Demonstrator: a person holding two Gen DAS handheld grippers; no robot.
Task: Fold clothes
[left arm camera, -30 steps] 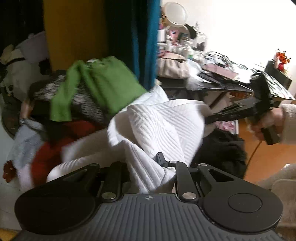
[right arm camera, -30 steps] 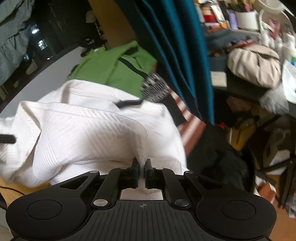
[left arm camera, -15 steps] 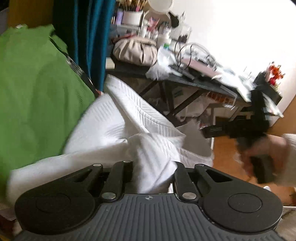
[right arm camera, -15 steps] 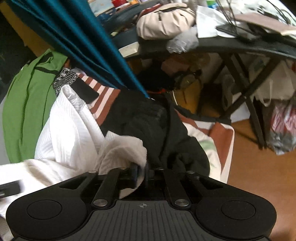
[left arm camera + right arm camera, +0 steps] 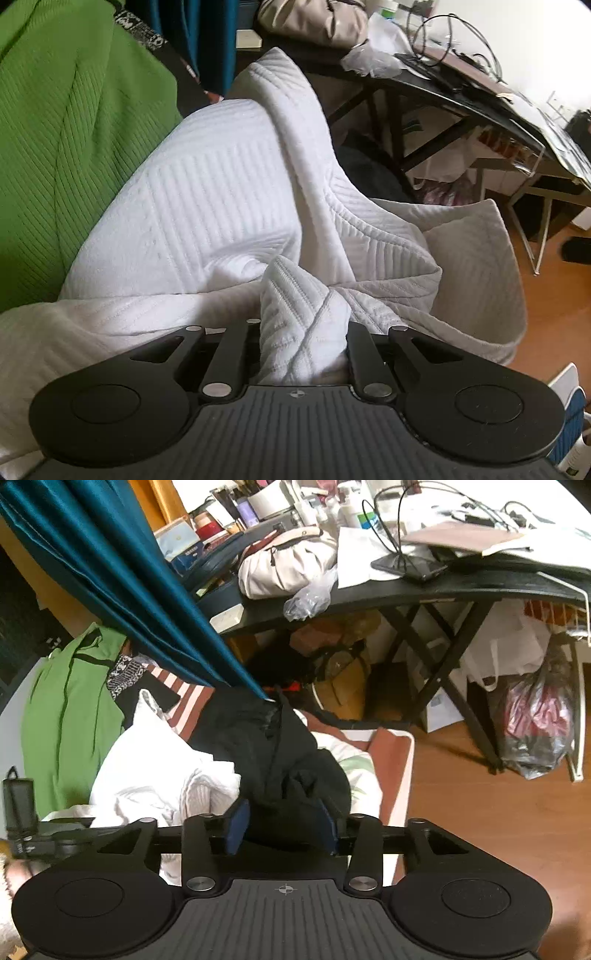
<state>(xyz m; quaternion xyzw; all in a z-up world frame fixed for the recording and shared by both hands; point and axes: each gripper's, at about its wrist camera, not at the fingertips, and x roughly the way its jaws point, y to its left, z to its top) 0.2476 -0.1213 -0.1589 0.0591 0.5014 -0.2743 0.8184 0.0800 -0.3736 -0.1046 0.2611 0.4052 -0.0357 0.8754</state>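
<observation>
A white ribbed garment (image 5: 221,206) lies bunched on the pile, beside a green ribbed garment (image 5: 66,122). My left gripper (image 5: 301,343) has a thick fold of the white garment between its jaws, which stand fairly wide around the bunch. My right gripper (image 5: 282,823) is open and empty, its blue-padded fingers (image 5: 236,825) apart just above a black garment (image 5: 273,746). The white garment also shows in the right wrist view (image 5: 155,771), to the left of the right gripper, with the green one (image 5: 70,716) behind it.
A teal curtain (image 5: 122,576) hangs over the pile. A black cluttered table (image 5: 424,590) stands behind, with bags (image 5: 535,723) beneath it. A brown striped cloth (image 5: 391,749) lies under the clothes. Wooden floor (image 5: 480,812) is to the right.
My right gripper has opened and let go of the white garment, now over the black garment. My left gripper has lowered toward the pile, still holding the white fold.
</observation>
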